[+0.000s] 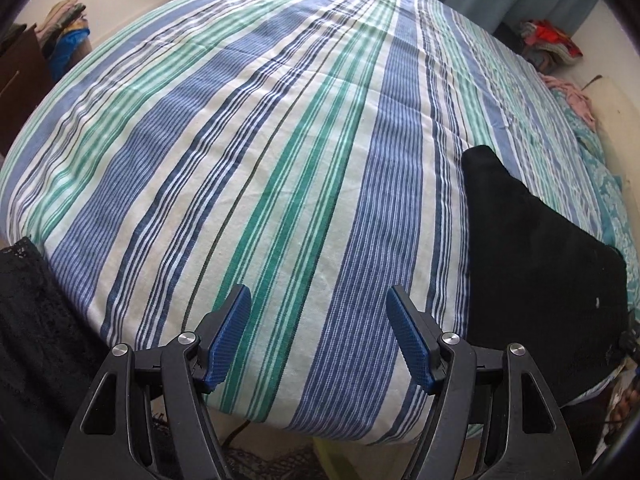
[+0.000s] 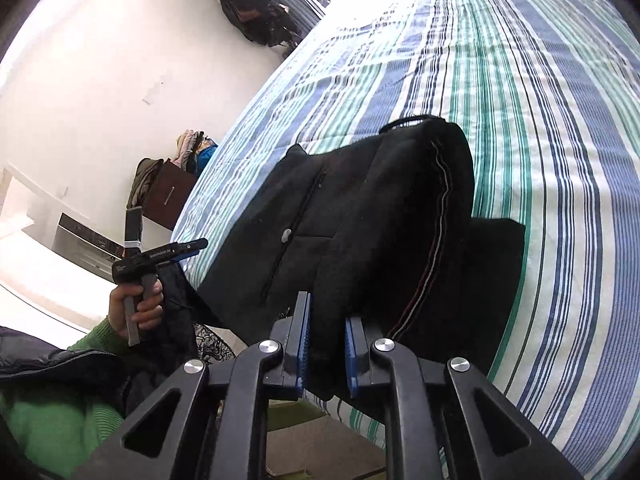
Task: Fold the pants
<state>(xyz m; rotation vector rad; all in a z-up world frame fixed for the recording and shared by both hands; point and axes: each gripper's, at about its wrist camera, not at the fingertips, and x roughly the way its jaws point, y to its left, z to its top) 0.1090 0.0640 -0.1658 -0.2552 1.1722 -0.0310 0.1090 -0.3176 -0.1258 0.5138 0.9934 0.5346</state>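
right tongs (image 2: 325, 344) clamped on black pants (image 2: 360, 216) at bed edge (image 2: 224, 184); left tongs (image 1: 319, 336) gaping over bare striped sheet (image 1: 280, 160), pants off to their right

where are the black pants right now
The black pants lie at the near edge of the striped bed, centre of the right wrist view, a fold pinched in the right gripper.
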